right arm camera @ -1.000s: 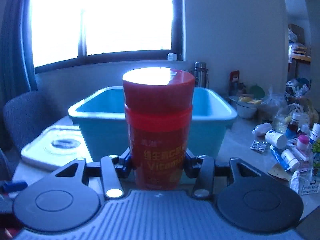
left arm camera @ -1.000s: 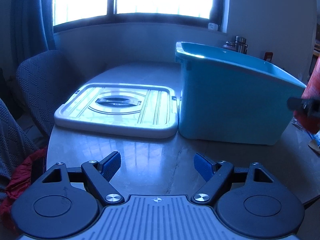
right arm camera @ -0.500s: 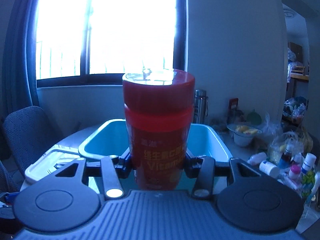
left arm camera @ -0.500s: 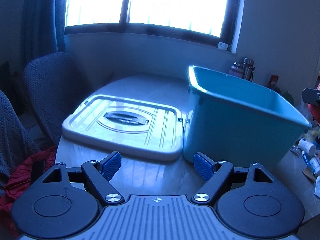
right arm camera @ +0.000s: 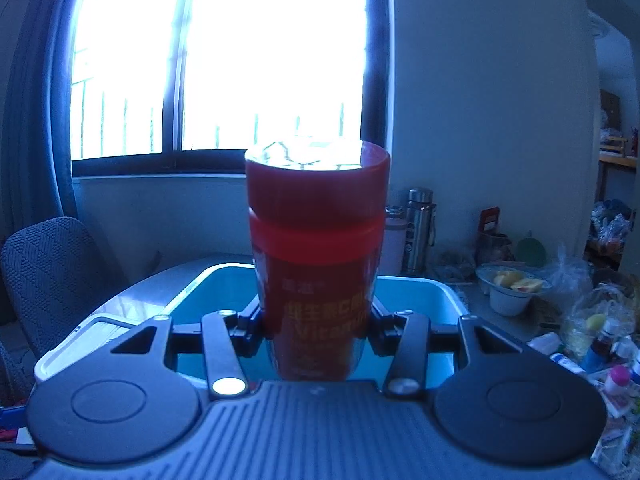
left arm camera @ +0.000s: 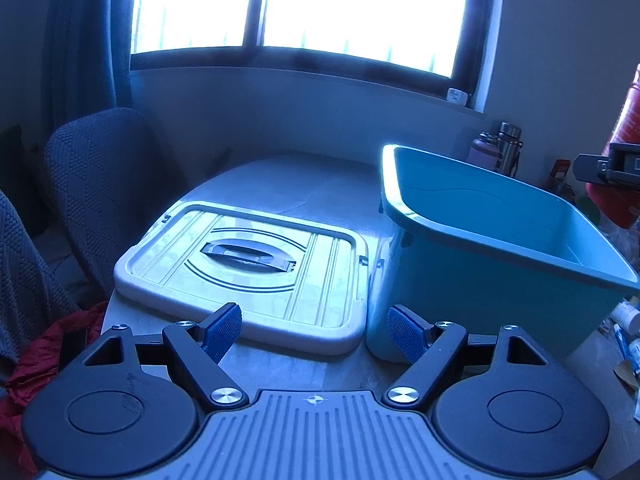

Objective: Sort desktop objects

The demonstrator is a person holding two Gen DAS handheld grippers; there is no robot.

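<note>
My right gripper [right arm camera: 316, 326] is shut on a red vitamin bottle [right arm camera: 316, 240], held upright above the near rim of the blue bin [right arm camera: 416, 292]. In the left wrist view the same bottle [left arm camera: 624, 140] shows at the far right edge, above the bin [left arm camera: 480, 264]. The bin's inside looks bare. My left gripper [left arm camera: 316, 330] stands open with nothing between its blue pads [left arm camera: 222, 330], low over the table in front of the white lid [left arm camera: 248, 268] and the bin's left corner.
Small bottles and tubes [right arm camera: 580, 356] lie on the table right of the bin, with a bowl of fruit [right arm camera: 510, 288] and steel flasks [right arm camera: 418, 228] behind. A grey chair [left arm camera: 100, 184] and red cloth [left arm camera: 44, 356] stand left of the table.
Both grippers have risen, so the bin now sits lower in each view and its inside shows. The right one has carried the bottle forward over the bin's near rim.
</note>
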